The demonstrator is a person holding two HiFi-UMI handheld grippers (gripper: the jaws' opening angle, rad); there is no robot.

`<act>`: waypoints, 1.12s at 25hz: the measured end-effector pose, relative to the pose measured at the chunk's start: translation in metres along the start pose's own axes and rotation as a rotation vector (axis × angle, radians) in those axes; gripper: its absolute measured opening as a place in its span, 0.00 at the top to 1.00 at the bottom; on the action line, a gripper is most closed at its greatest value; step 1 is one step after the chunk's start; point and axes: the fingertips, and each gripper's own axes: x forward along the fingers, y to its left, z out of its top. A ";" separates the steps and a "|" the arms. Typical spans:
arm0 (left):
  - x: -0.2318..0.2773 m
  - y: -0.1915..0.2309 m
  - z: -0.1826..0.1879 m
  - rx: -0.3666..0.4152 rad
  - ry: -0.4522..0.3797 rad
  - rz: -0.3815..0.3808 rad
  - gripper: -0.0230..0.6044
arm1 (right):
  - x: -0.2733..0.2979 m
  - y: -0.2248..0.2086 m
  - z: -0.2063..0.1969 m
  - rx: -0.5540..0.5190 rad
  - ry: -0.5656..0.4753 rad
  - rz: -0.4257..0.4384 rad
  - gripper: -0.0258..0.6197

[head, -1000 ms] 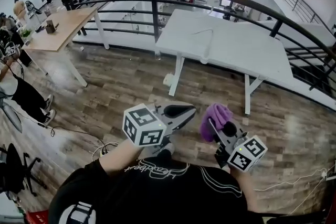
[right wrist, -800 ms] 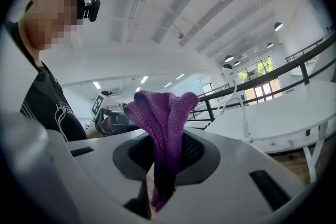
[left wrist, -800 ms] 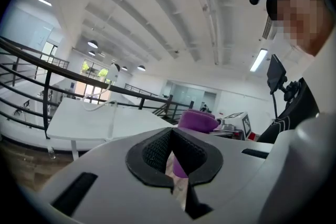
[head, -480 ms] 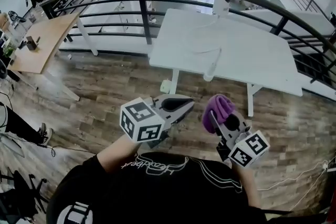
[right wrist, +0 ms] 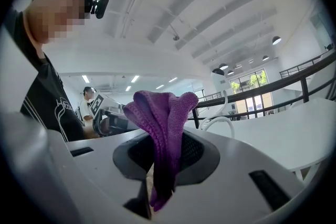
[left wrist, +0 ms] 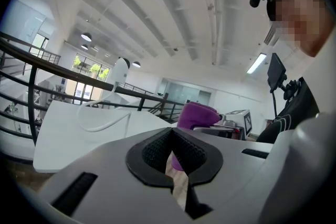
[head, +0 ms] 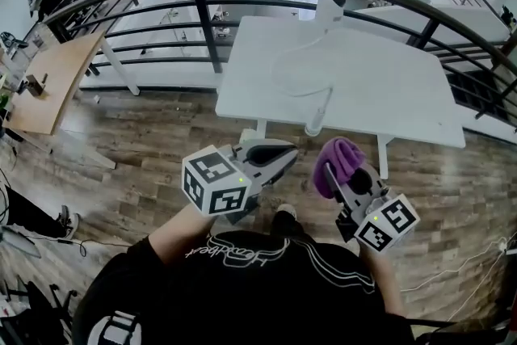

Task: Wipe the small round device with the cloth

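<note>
Far out at 9 o'clock in the head view, a wooden table [head: 48, 85] on the plank floor [head: 145, 141]. Behind it, sweeping across from 9 to 3 o'clock, a dark railing [head: 202, 20].

Just below centre, the left gripper [head: 284, 155], pointing toward 2 o'clock, marker cube at its rear. Jaws pressed together in the left gripper view [left wrist: 171, 157], nothing clamped between the pads. No contact with anything on the bench.

At 12 to 2 o'clock, a white bench [head: 388, 93]. On its far edge, at 1 o'clock from the left jaws and well apart from them, the small round device [head: 329, 4], white, upright on its stand. Seen again at 10 o'clock in the left gripper view [left wrist: 121, 68] and at 2 o'clock in the right gripper view [right wrist: 218, 78]. Looping from it over the bench top and down the near edge, a white cable [head: 295, 65].

At 4 o'clock from centre, the right gripper [head: 335, 188], pointing toward 11 o'clock. Jaws closed on the purple cloth [head: 338, 157], pinched between the pads with a folded bunch standing up above them [right wrist: 160, 123] and a short end hanging below. Device at 12 o'clock from these jaws, across the bench, cloth nowhere near touching it.
</note>
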 end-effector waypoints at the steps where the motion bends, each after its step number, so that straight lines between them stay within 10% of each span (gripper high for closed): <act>1: 0.005 0.006 0.002 0.001 0.000 0.002 0.95 | 0.004 -0.007 0.001 -0.001 -0.001 0.005 0.87; 28: 0.152 0.176 0.069 -0.011 -0.010 0.143 0.95 | 0.091 -0.228 0.051 -0.014 -0.025 0.097 0.87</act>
